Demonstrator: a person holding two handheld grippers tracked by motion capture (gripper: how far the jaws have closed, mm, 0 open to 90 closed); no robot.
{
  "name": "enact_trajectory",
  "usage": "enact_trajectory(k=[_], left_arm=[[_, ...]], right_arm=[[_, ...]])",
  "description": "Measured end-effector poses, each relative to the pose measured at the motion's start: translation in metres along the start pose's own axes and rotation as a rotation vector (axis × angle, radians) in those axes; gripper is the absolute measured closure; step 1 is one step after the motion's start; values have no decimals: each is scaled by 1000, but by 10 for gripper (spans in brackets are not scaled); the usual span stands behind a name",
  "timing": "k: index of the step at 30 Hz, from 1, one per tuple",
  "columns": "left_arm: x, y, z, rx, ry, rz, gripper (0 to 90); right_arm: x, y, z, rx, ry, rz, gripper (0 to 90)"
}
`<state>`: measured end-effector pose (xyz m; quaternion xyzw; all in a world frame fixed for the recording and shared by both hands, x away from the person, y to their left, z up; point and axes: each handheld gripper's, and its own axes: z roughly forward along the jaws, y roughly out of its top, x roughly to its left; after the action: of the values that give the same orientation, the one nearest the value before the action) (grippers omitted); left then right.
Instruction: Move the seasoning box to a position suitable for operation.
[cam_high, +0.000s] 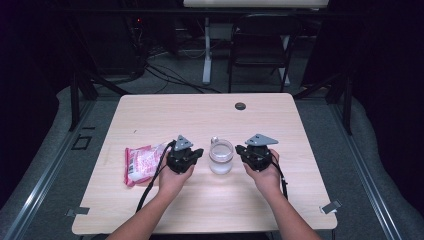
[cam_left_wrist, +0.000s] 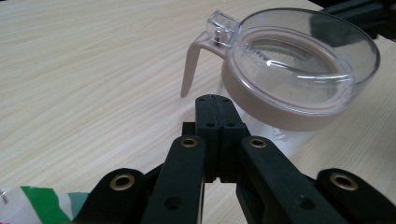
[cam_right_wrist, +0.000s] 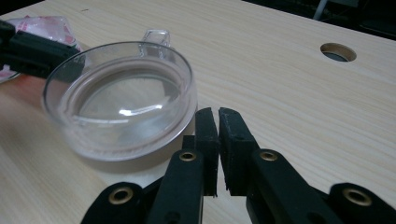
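Between the closed left gripper and seemingly closed right gripper, the jug stands mid-table.

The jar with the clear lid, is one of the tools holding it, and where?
No. The jar stands free on the table between them. The left tool and the right tool are both shut on nothing.

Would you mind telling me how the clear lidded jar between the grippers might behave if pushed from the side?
The jar stands upright on a smooth table, so it would probably slide rather than tip. Its clear glossy lid looks slippery and may scratch or crack.
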<state>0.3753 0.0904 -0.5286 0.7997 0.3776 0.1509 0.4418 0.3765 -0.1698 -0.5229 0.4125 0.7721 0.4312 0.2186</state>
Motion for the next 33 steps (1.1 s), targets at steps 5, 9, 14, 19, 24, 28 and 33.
enact_trajectory(k=[5,9,14,19,24,28,33], left_arm=[[-6,4,3,4,-21,19,900],[-9,6,9,8,4,36,900],[-10,8,9,9,5,21,900],[-13,9,10,12,2,35,900],[-18,10,10,23,-12,58,900],[-21,10,10,26,-32,78,900],[-18,11,10,40,-110,60,900]], right_arm=[[1,-1,9,-5,11,12,891],[1,-6,10,0,24,19,900],[2,-10,4,10,38,12,900],[7,-13,-4,16,25,5,900],[13,-19,-17,29,19,-6,900],[20,-25,-28,36,18,-19,900],[26,-30,-41,60,47,-46,900]])
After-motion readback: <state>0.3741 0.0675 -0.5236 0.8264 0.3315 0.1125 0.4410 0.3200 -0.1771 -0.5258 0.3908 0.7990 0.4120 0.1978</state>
